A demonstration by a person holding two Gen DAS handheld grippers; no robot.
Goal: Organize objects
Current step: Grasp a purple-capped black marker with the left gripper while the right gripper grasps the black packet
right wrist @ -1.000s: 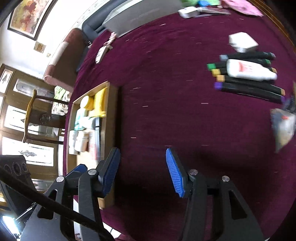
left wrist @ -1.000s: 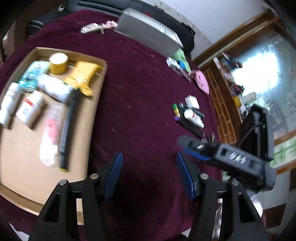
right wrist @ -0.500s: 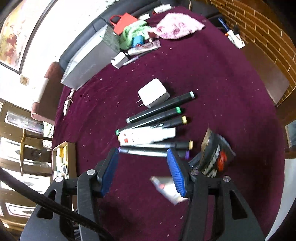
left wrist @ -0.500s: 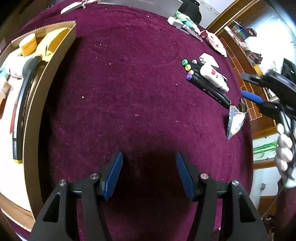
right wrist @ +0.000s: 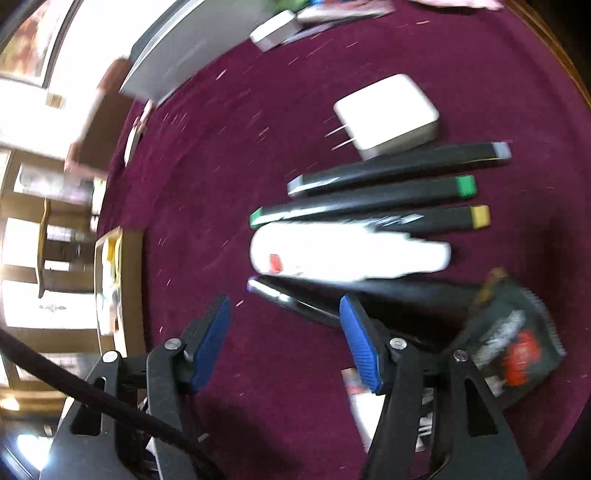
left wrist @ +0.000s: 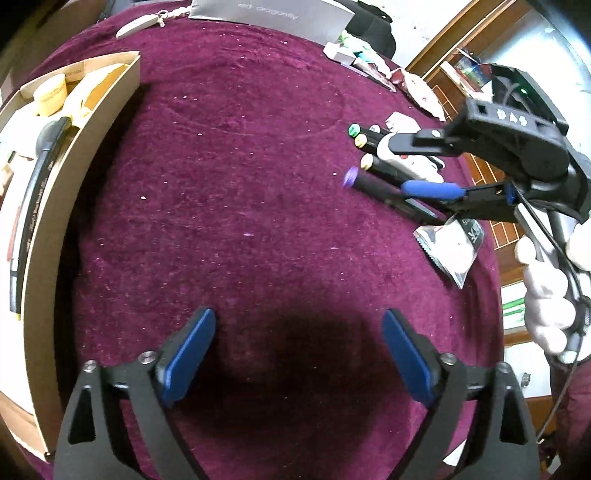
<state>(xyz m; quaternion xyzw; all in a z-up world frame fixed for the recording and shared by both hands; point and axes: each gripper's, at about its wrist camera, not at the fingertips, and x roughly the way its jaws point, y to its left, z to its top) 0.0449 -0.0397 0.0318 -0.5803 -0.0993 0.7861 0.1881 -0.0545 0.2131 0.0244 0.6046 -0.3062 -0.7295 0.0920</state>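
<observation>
Maroon cloth, both fingers spread, right gripper now nearer purple-capped marker.

A home living room: maroon-clothed tabletop, brick wall, wooden chair, household clutter.

Pale lettering on the flat grey box at the far edge of the table reads roughly "red dragonfly", small and faint. Raised characters on the black body of the right gripper, seen from the left wrist camera, look like "DAS". Print on the silver packet and on the dark packet is too blurred to read.
</observation>
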